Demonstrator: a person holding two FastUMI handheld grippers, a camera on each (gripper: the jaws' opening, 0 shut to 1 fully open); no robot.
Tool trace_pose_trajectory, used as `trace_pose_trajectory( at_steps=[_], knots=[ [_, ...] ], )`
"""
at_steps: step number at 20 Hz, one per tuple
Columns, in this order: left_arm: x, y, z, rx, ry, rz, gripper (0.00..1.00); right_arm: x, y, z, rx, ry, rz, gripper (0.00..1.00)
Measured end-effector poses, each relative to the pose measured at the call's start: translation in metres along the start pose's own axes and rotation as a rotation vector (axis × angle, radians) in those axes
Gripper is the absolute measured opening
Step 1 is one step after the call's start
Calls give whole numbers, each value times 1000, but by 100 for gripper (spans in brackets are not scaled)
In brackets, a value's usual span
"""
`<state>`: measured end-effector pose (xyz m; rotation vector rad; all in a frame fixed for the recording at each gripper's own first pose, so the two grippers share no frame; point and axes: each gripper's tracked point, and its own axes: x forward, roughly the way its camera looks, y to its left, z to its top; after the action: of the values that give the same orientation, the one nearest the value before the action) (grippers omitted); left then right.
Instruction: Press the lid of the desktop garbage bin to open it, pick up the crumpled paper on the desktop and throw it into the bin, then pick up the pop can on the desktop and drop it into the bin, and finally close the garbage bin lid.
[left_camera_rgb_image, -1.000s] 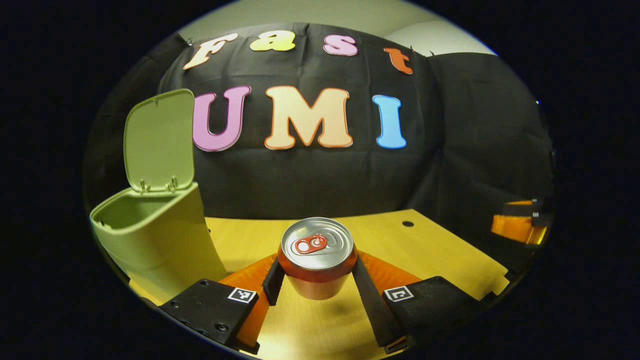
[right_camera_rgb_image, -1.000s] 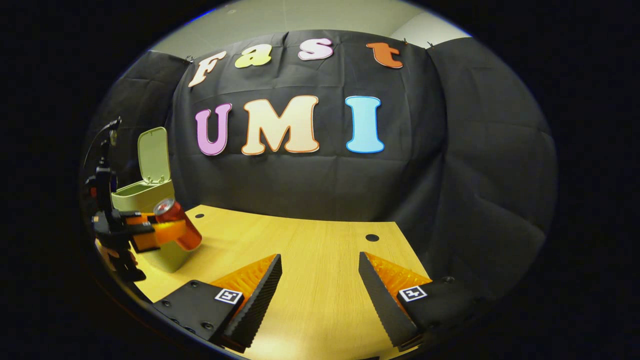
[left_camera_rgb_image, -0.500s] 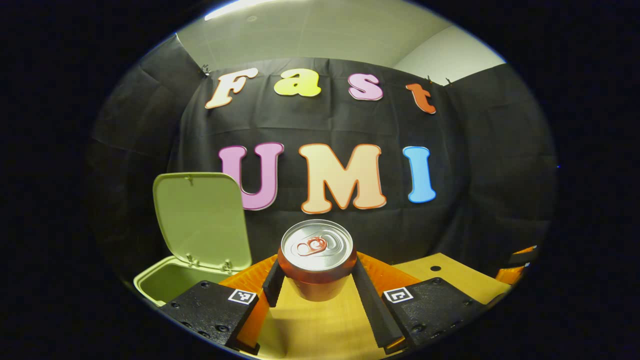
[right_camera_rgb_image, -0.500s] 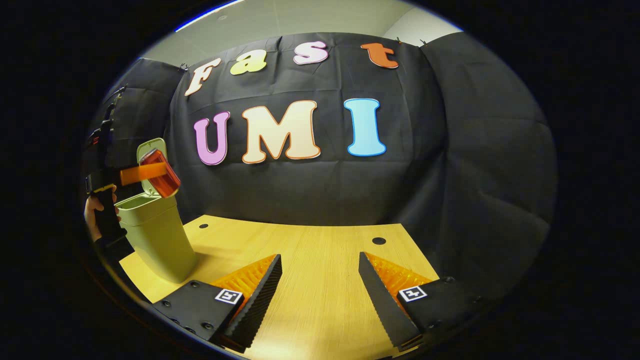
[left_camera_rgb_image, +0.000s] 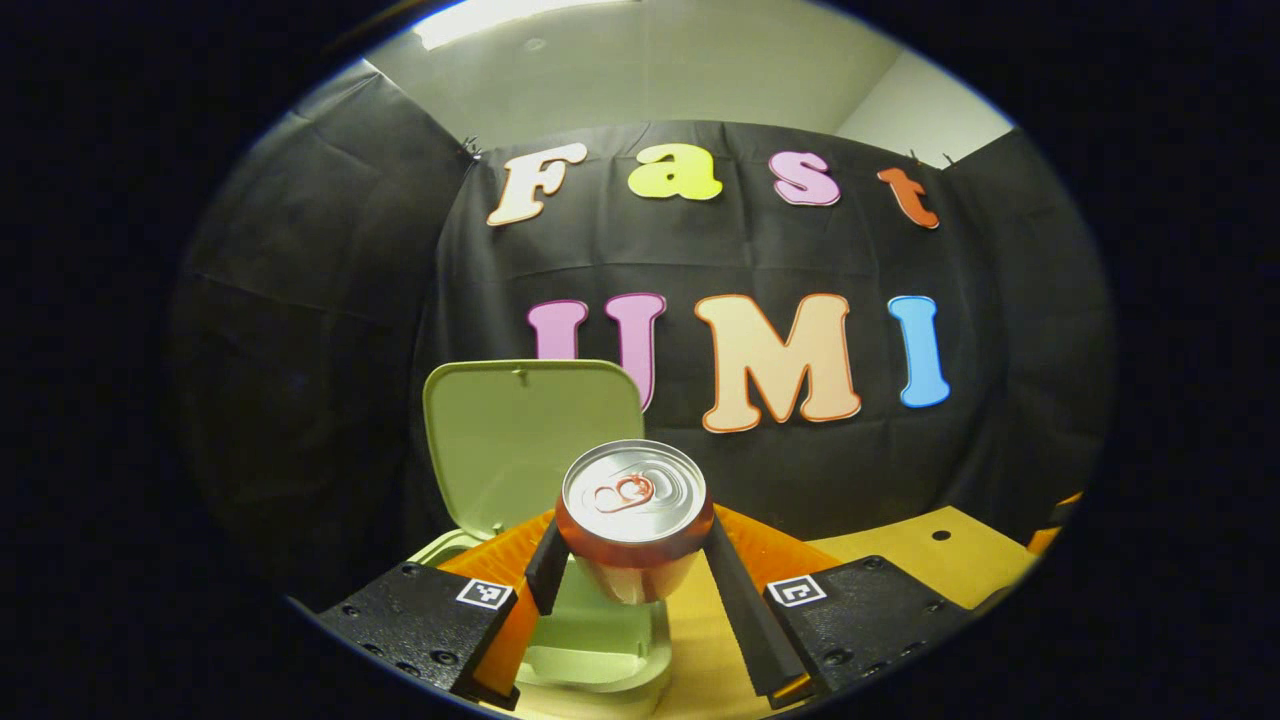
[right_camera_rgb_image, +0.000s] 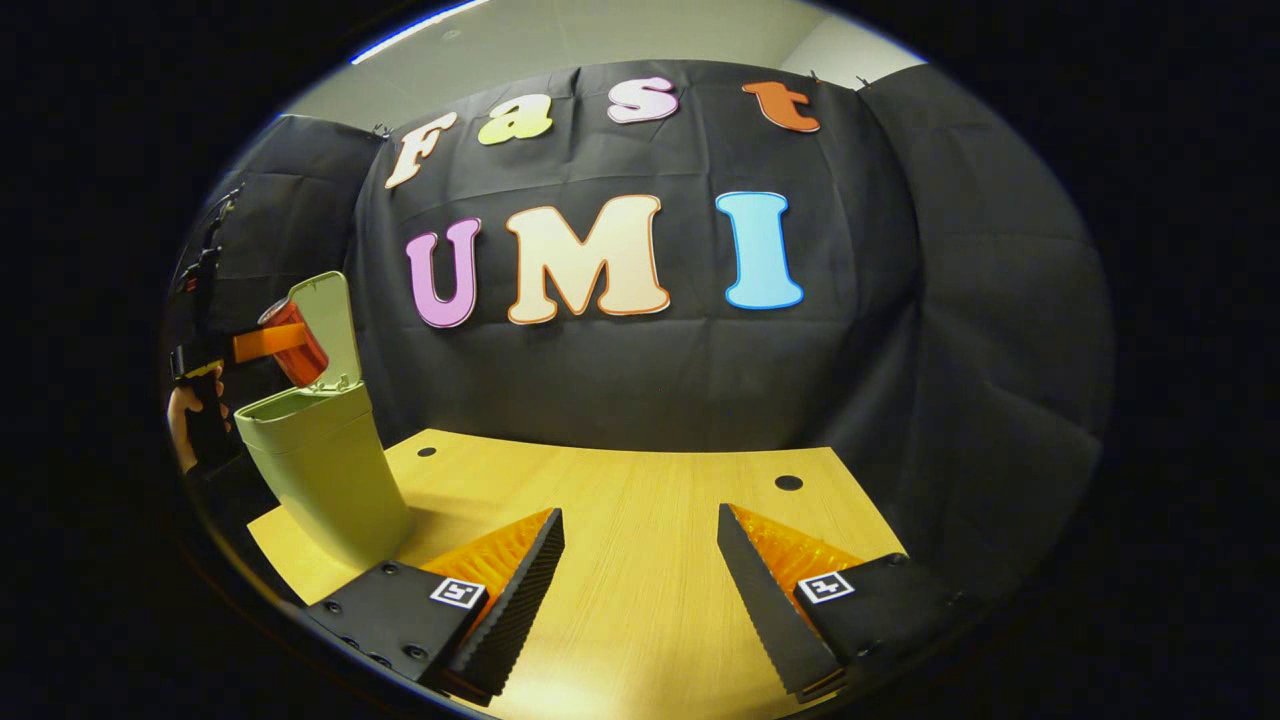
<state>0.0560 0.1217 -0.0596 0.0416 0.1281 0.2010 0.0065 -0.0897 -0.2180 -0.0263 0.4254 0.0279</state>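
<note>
My left gripper (left_camera_rgb_image: 634, 560) is shut on a red pop can (left_camera_rgb_image: 634, 520) with a silver top, holding it above the open mouth of the pale green bin (left_camera_rgb_image: 600, 640). The bin's lid (left_camera_rgb_image: 525, 440) stands upright behind the can. In the right gripper view the same bin (right_camera_rgb_image: 320, 470) stands at the table's far left with its lid (right_camera_rgb_image: 325, 325) up, and the can (right_camera_rgb_image: 292, 340) hangs over its opening in the left gripper (right_camera_rgb_image: 262, 345). My right gripper (right_camera_rgb_image: 640, 570) is open over the wooden table with nothing between its fingers. The inside of the bin is hidden.
The light wooden table (right_camera_rgb_image: 640, 500) has two small round holes, one (right_camera_rgb_image: 788, 483) at its back right and one (right_camera_rgb_image: 426, 452) near the bin. A hand (right_camera_rgb_image: 185, 420) holds the left gripper's handle at the far left. Black cloth walls close the booth behind.
The left gripper has carried the can leftward until it hangs over the bin's opening. The right gripper has barely moved and stays open.
</note>
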Motion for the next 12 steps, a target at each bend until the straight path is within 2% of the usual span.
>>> trace_pose_trajectory(
  at_steps=[5, 7, 8, 10, 12],
  knots=[
    [-5, 32, -19, 15, 50, 68, 78, 3, 17, 5, -2, -1, 19, 97],
    [-7, 39, -2, 19, 14, 71, 78, 2, 20, 7, -7, -6, 15, 97],
    [-7, 42, 6, 25, 0, 68, 84, 2, 24, 7, -7, -7, 12, 97],
    [-3, 46, 24, 40, -26, 50, 90, 1, 30, 8, 1, -11, 1, 99],
    [2, 49, 45, 44, -58, 24, 92, -3, 39, 8, 9, -14, -9, 97]
  ],
)
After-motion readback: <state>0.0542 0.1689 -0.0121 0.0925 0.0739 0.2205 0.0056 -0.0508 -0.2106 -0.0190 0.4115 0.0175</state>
